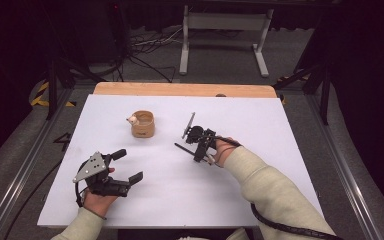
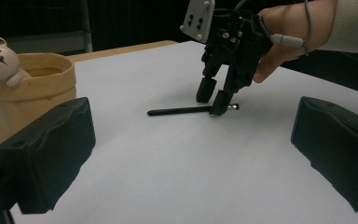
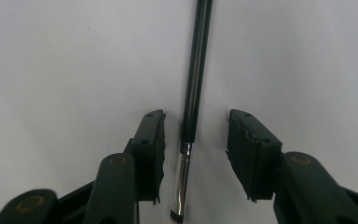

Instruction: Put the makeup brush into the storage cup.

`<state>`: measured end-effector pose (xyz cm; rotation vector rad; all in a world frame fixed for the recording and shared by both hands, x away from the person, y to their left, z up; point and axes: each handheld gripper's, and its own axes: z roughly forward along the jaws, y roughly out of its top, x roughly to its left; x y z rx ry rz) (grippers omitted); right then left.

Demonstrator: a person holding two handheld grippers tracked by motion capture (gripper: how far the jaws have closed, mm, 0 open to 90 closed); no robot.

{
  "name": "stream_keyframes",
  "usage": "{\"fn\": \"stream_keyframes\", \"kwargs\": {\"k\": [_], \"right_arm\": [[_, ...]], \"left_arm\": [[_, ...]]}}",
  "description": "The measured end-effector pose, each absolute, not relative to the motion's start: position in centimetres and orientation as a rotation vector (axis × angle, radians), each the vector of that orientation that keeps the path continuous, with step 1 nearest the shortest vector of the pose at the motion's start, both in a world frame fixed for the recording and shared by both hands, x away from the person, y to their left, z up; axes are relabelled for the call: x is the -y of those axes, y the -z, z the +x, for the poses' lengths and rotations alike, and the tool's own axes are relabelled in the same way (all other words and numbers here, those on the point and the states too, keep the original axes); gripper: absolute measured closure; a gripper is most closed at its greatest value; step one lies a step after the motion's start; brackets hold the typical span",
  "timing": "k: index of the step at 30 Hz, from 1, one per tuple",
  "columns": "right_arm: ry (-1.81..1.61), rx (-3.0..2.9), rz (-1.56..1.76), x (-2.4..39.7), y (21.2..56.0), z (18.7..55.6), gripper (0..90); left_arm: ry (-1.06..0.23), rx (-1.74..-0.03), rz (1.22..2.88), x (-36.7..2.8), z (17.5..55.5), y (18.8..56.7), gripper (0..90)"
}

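Your right tongs (image 3: 196, 154) straddle the brush (image 3: 193, 98) lying right of the bear cup (image 1: 143, 124), not yet pinching; lifting remains. Left tongs (image 1: 127, 165) are spread, empty.

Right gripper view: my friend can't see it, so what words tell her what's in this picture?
A thin black pen with a silver end lies on a white table, pointing straight away. The right gripper has one black jaw on each side of it, open, with a gap between each jaw and the pen.
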<state>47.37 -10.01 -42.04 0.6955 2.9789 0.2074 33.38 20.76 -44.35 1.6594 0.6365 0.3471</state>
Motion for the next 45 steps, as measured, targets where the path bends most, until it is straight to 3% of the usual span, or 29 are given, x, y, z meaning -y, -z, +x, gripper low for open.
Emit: {"fn": "stream_keyframes", "kwargs": {"k": [7, 21, 32, 45], "right_arm": [[-0.198, -2.992, 0.695, 9.7, 42.0, 47.2, 70.8], [-0.176, -3.001, 0.676, 9.7, 42.0, 47.3, 82.8], [-0.196, -3.008, 0.656, 9.8, 41.7, 47.2, 83.4], [-0.284, -3.014, 0.532, 10.4, 38.5, 44.9, 83.4]], "left_arm": [[-0.344, -0.638, 1.662, -20.7, 33.4, 44.4, 0.6], [-0.343, -0.637, 1.677, -20.6, 33.4, 44.4, 0.8], [-0.34, -0.638, 1.677, -20.6, 33.4, 44.3, 0.9], [-0.334, -0.6, 1.696, -20.5, 33.4, 44.2, 1.5]]}}
